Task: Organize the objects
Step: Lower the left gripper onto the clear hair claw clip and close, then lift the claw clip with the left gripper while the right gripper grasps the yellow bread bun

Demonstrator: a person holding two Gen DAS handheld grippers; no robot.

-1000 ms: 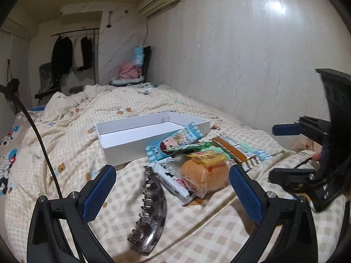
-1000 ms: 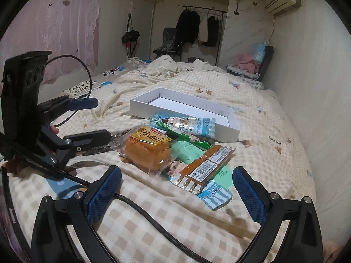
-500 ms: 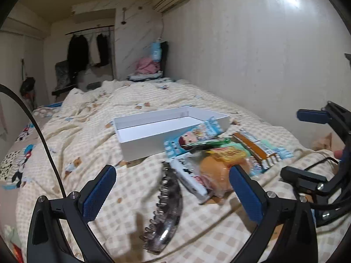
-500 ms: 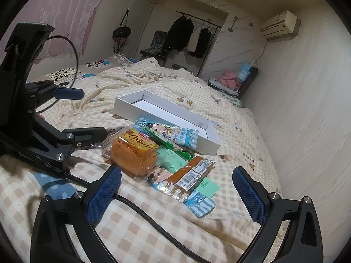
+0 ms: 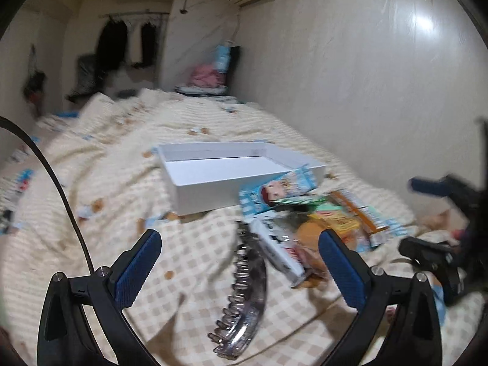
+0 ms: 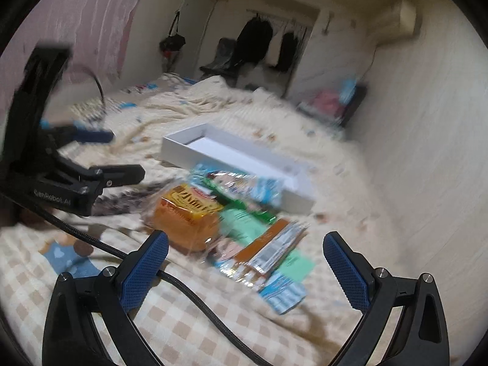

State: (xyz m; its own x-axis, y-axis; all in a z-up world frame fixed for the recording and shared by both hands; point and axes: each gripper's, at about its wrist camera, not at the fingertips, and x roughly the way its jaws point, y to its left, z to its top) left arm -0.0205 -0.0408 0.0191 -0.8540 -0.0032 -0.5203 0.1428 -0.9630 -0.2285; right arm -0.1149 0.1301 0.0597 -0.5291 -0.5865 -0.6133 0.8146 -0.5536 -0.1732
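Both views now motion-blurred; earlier frames were sharp. Left gripper (image 5: pixel 239 265) has shifted left: hair claw (image 5: pixel 244 289) now sits between its spread, empty jaws. Right gripper (image 6: pixel 245 270) likewise spread and empty, over the snack packets (image 6: pixel 231 216). White box (image 5: pixel 231 170) unmoved mid-bed (image 5: pixel 106 183), packets touching its near edge.

Left tool (image 5: pixel 239 270) held low, fingers spread wide, nothing gripped. Right tool (image 6: pixel 245 270) likewise held low, fingers spread wide, empty. Both tools angled toward each other.
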